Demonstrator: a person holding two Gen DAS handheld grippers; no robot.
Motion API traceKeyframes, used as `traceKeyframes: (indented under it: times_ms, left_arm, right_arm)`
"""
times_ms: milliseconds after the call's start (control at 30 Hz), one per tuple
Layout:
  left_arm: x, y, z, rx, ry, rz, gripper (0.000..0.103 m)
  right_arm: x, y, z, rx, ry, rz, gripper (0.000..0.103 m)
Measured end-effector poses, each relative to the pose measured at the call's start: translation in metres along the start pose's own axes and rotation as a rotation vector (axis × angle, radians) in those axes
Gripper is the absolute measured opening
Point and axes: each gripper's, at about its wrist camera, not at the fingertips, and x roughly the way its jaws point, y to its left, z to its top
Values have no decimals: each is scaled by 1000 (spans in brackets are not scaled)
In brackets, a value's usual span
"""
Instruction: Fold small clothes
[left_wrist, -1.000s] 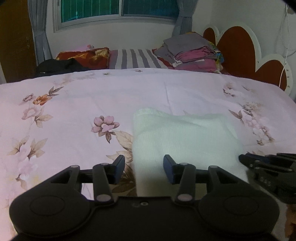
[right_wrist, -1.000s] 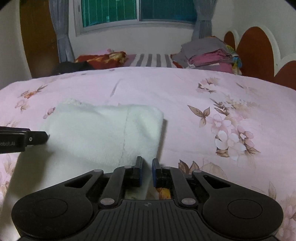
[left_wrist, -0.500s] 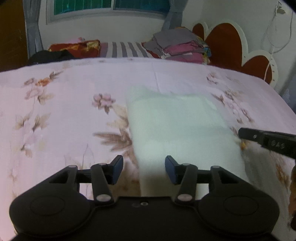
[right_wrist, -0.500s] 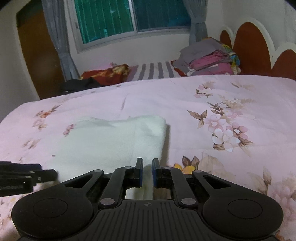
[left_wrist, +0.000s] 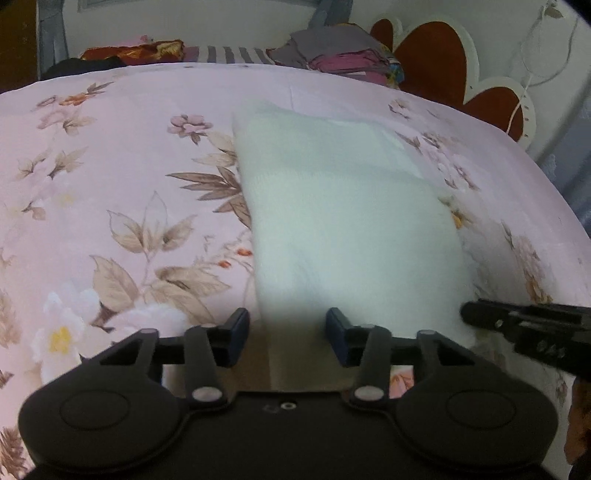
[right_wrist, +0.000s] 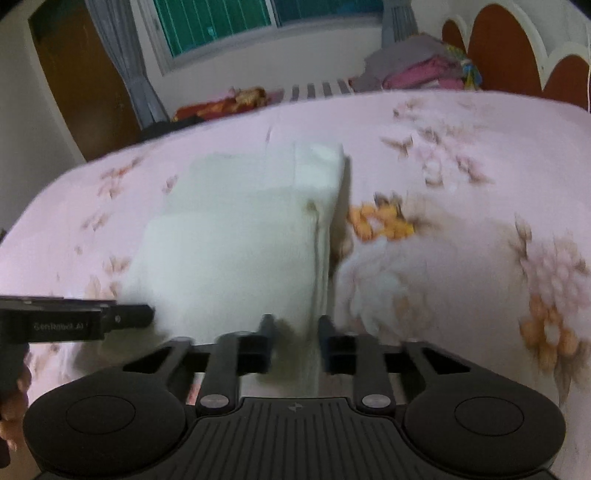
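A white knitted cloth (left_wrist: 343, 206) lies flat on the pink flowered bedspread (left_wrist: 110, 166), lengthwise away from me. My left gripper (left_wrist: 287, 334) is open, its jaws wide apart over the cloth's near left corner. My right gripper (right_wrist: 294, 341) is open, its jaws astride the near right edge of the cloth (right_wrist: 236, 240). The right gripper's tip shows at the right of the left wrist view (left_wrist: 517, 321). The left gripper shows at the left of the right wrist view (right_wrist: 92, 321). Neither holds the cloth.
A stack of folded clothes (left_wrist: 343, 55) and pillows (left_wrist: 140, 53) sit at the bed's far end, before a red and white headboard (left_wrist: 443, 62). A window (right_wrist: 240, 18), curtains and a brown door (right_wrist: 74, 74) are behind.
Both grippers have tilted down and come closer over the cloth's near end. The right gripper's jaws, shut before, have opened. The left gripper has stayed open.
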Motion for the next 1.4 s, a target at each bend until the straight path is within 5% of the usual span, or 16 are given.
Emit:
traceKeyframes:
  times_ms: [233, 300, 367, 400, 433, 500, 767, 1100, 1267, 1400]
  left_arm:
    - [-9, 1, 9, 8, -7, -32, 44]
    - [-17, 1, 15, 22, -50, -16, 64]
    - [-22, 3, 23, 14, -83, -18, 72]
    - [-24, 4, 28, 11, -93, -23, 72]
    - [-23, 4, 33, 11, -98, -25, 73]
    - [-20, 6, 42, 3, -105, -28, 77]
    - [17, 24, 68, -156, -58, -79, 77]
    - [57, 28, 72, -238, -2, -157, 55]
    - [51, 22, 75, -222, -15, -137, 38]
    - [36, 18, 80, -200, -34, -118, 29]
  right_arm:
    - [5, -4, -12, -14, 31, -70, 16]
    - [2, -6, -10, 14, 30, -58, 17]
    - [-4, -6, -4, 40, 10, -52, 19]
    - [-6, -6, 0, 51, -5, -52, 27]
    - [-8, -6, 4, 69, -25, -46, 48]
    - [-11, -4, 13, 97, -59, -37, 62]
    - [23, -24, 59, 272, -76, 86, 62]
    - [82, -59, 75, 374, -10, 243, 61]
    - [84, -52, 76, 328, -5, 254, 34]
    - [75, -45, 80, 302, -28, 247, 30]
